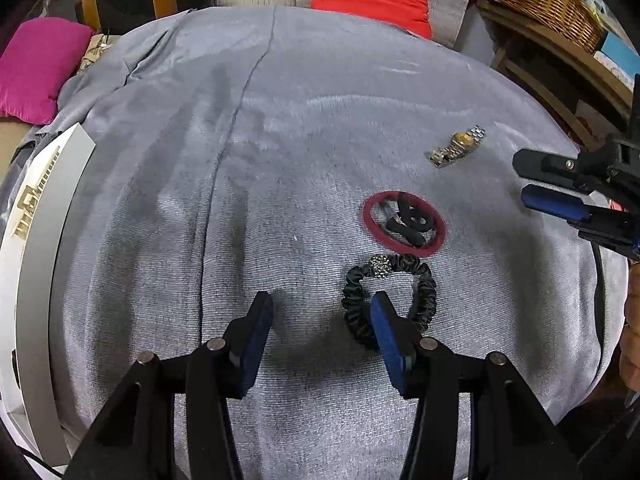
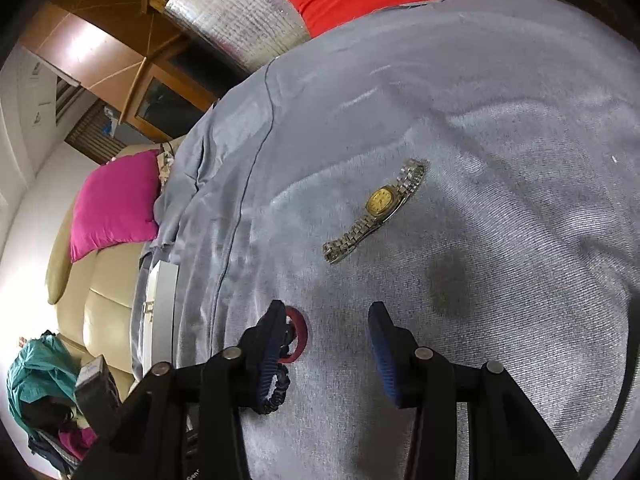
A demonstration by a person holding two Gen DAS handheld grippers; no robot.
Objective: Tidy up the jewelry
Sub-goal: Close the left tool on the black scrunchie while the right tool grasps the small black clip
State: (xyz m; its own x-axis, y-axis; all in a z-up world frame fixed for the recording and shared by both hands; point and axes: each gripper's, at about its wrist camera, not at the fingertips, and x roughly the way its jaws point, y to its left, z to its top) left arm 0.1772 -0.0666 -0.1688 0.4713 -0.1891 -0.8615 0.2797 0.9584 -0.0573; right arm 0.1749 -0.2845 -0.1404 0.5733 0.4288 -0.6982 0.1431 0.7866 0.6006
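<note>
From the left wrist, the left gripper hung unclenched, one finger over the soft black scrunchie (light, pinch its band).

From the right wrist, the right gripper gaped empty; the watch lay beyond on the grey cloth.

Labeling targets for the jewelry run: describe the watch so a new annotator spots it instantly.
Start from the grey blanket covering the whole work surface. The wristwatch lies flat and stretched out on it, alone, farther from the cameras than the dark red ring and black scrunchie. It is the only metal piece: a silver link band with a gold-coloured dial, while its neighbours are soft fabric loops.
</note>
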